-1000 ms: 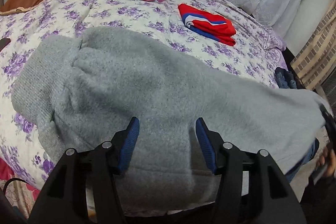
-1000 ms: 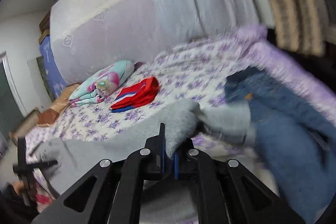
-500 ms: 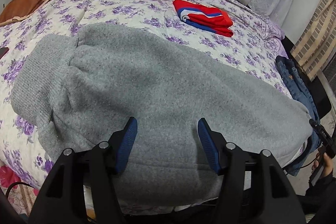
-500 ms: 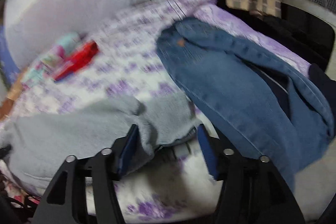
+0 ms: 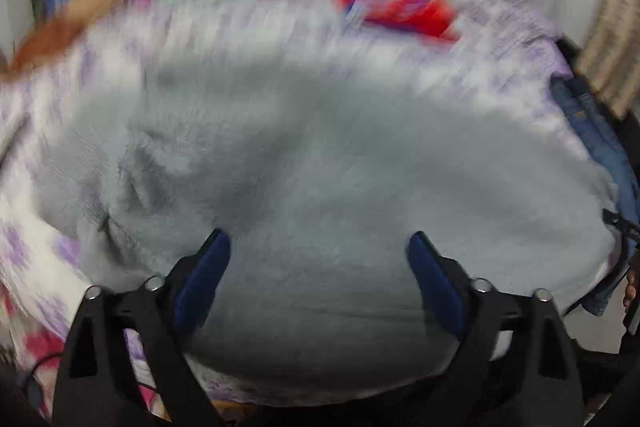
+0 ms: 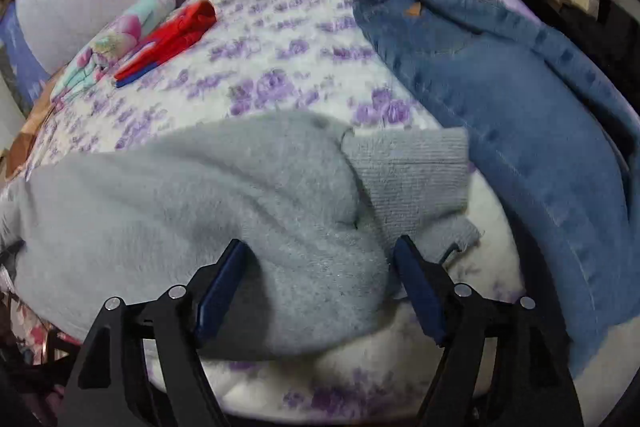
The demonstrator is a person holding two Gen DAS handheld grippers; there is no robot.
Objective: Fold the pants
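Two grippers hang over the grey pants (image 6: 224, 195), which lie spread across the flowered bedspread (image 6: 280, 67). The left gripper (image 5: 318, 247) has its jaws wide apart with nothing between them, fleece below (this view is badly blurred). The right gripper (image 6: 318, 253) is also spread wide, its blue pads on either side of a raised fold near the ribbed cuff (image 6: 408, 171), not clamped on it. Blue jeans (image 6: 520, 99) lie beside the cuff. A red folded garment (image 6: 172, 35) sits farther back, touching a pastel folded blanket (image 6: 120, 39).
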